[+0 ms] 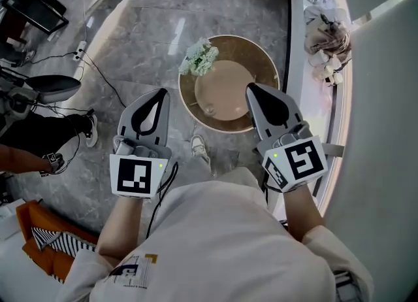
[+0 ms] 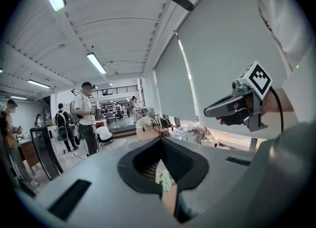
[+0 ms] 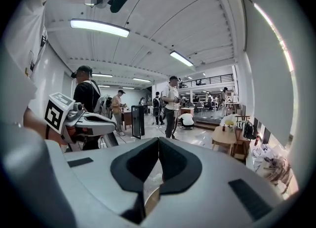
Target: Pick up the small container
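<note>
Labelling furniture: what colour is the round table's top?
The round table is tan with a darker brown rim; head view.

Bright light is spilling along the ledge (image 1: 307, 98) right of the round table (image 1: 225, 88), blowing it out near white, and a pale streak is glinting on the floor (image 1: 176, 36) beyond the table's left side. Both gripper views are bowing toward black corners, ceiling tubes (image 3: 98, 26) glaring overexposed.

Wears a cream short-sleeved T-shirt (image 1: 222, 242), printed at seven o'clock; grey black-padded left gripper (image 1: 157, 94), right gripper (image 1: 253, 90), black-and-white marker cubes (image 1: 137, 175).
</note>
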Demonstrator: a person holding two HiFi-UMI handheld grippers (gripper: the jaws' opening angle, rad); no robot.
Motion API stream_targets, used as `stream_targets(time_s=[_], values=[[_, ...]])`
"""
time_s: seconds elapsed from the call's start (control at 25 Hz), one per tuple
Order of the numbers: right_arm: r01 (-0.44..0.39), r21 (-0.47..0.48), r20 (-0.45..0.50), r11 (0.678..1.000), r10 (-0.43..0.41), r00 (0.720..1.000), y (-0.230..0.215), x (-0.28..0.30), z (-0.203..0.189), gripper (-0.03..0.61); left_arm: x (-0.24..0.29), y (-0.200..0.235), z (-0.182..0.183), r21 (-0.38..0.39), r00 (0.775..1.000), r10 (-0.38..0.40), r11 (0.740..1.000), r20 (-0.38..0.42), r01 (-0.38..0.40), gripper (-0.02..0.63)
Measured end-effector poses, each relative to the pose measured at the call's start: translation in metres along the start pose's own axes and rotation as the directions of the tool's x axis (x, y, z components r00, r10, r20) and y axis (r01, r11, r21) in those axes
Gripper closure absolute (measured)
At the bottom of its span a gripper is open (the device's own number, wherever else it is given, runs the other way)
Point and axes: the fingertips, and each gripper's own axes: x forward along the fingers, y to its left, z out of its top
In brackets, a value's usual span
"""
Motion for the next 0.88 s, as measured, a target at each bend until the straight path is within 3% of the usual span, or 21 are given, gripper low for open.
stream_targets(time_s=[0.28,0.68,0.8,0.88], values=[[0.018,0.003,-0.008,1.0,-0.018,1.0,-0.012,0.031,0.003,0.571,0.028,0.01,-0.004,0.047,0.998,-0.055,0.997,0.018,0.054,0.606],[-0.045,-0.03,-0.028,0.999,0.044,0.999,-0.035,0.056,0.0,0.571,0.052,0.021,-0.01,0.019,1.0,0.016,1.0,-0.004,-0.016,0.606],[-0.074,-0.031,-0.025,0.997,0.073,0.997,-0.042,0.061,-0.001,0.571,0.061,0.014,-0.02,0.037,0.999,0.022,0.999,-0.046,-0.02,0.606],[-0.087,-0.029,-0.027,0.996,0.086,0.996,-0.047,0.066,-0.004,0.572,0.068,0.014,-0.031,0.009,0.997,0.03,1.0,-0.073,-0.03,0.606]])
